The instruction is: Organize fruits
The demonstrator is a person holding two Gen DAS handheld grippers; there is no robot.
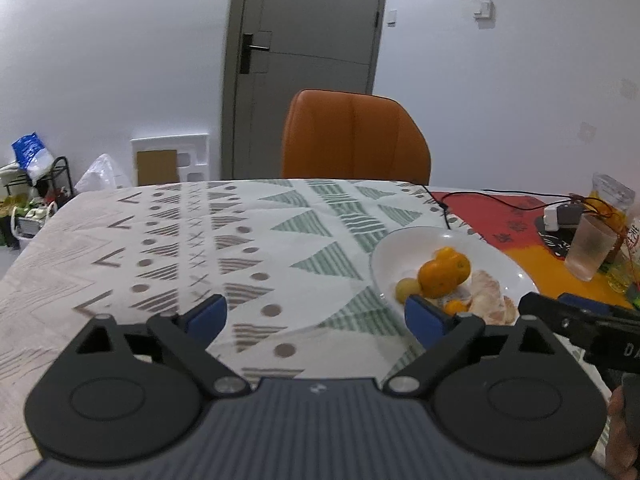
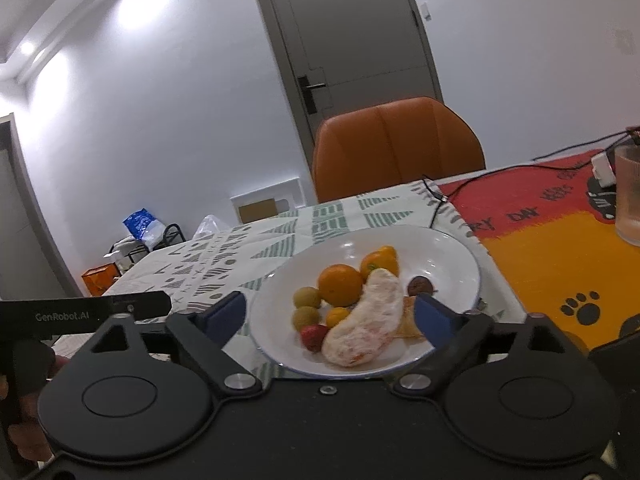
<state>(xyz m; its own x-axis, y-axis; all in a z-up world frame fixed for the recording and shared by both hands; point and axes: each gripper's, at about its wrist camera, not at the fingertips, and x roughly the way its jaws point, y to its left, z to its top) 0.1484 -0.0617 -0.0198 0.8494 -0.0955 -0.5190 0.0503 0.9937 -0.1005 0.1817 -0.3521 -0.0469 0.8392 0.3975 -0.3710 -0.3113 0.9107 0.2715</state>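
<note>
A white plate [image 2: 460, 256] holds several fruits: a round orange [image 2: 340, 284], a second orange [image 2: 380, 264] behind it, a large peeled citrus segment [image 2: 368, 320], two yellow-green small fruits [image 2: 307, 297], a red fruit [image 2: 312, 336] and a dark brown one [image 2: 419, 286]. My right gripper [image 2: 330, 316] is open, its blue pads on either side of the plate's near half and touching no fruit. My left gripper [image 1: 316, 316] is open over the patterned cloth, left of the plate [image 1: 440, 236], with nothing between its pads. The orange [image 1: 440, 276] shows beyond its right pad.
An orange chair [image 1: 356, 136] stands at the table's far edge. On the red and orange mat [image 2: 540, 248] to the right stand a frosted glass [image 2: 628, 196] and a white charger [image 2: 602, 168] with a black cable [image 2: 436, 200]. Patterned cloth [image 1: 240, 240] covers the left.
</note>
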